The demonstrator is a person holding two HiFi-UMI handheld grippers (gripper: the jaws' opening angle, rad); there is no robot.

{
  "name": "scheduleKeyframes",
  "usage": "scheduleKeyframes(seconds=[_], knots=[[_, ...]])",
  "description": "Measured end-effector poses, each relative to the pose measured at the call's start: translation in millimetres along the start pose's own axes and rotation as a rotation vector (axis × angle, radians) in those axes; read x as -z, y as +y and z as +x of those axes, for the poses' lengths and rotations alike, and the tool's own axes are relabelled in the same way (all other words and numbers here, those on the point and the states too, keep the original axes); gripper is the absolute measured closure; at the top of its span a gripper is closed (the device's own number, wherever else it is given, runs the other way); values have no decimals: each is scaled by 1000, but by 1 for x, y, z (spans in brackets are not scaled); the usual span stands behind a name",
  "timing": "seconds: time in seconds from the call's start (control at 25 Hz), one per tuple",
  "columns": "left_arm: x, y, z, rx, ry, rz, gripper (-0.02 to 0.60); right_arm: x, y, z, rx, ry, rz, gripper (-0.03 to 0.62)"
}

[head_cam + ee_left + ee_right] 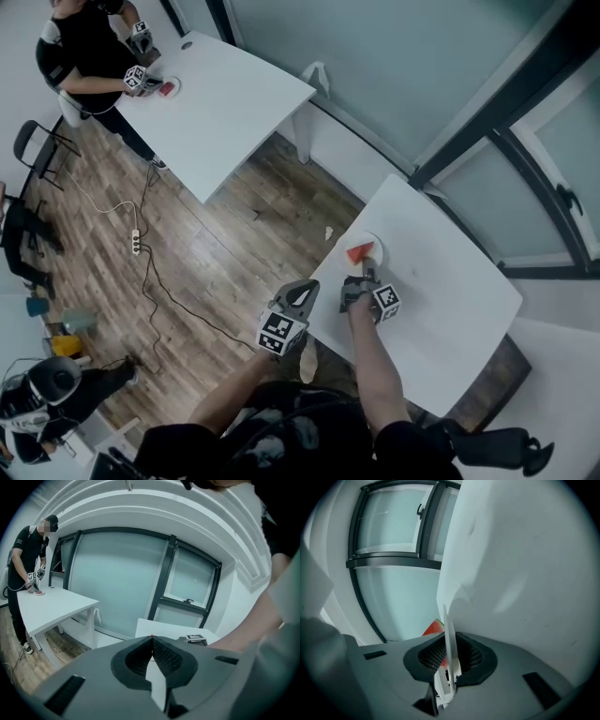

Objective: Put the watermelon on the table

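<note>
A red wedge of watermelon (360, 252) lies on a small white plate (379, 247) near the left edge of the white table (450, 300). My right gripper (362, 278) is shut on the plate's near rim. In the right gripper view that rim (449, 630) runs edge-on between the pads, with the watermelon (433, 627) just behind it. My left gripper (302, 294) hangs off the table's left edge above the floor. It is shut with nothing in it, and its closed jaws (152, 641) face the table (161, 627).
A second white table (225, 94) stands at the upper left, where another person (84, 47) works with grippers. A cable and power strip (137, 244) lie on the wooden floor. The glass wall (450, 66) runs behind my table. A dark stool (497, 445) sits at the lower right.
</note>
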State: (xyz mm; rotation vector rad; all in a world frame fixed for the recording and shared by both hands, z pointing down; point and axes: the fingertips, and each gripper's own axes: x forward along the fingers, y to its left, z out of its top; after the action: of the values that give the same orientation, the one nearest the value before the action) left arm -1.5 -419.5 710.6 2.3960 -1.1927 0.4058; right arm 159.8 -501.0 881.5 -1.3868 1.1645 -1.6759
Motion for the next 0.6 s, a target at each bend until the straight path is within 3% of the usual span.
scheduleKeyframes(seconds=[0.16, 0.28, 0.6], knots=[[3, -3, -1, 6, 20, -14, 577, 6, -6, -1, 138, 72, -46, 538], [2, -8, 0, 15, 37, -31, 577, 5, -4, -8, 231, 93, -101, 436], [-5, -25, 1, 44, 47, -5, 577, -5, -11, -15, 440, 99, -204, 373]])
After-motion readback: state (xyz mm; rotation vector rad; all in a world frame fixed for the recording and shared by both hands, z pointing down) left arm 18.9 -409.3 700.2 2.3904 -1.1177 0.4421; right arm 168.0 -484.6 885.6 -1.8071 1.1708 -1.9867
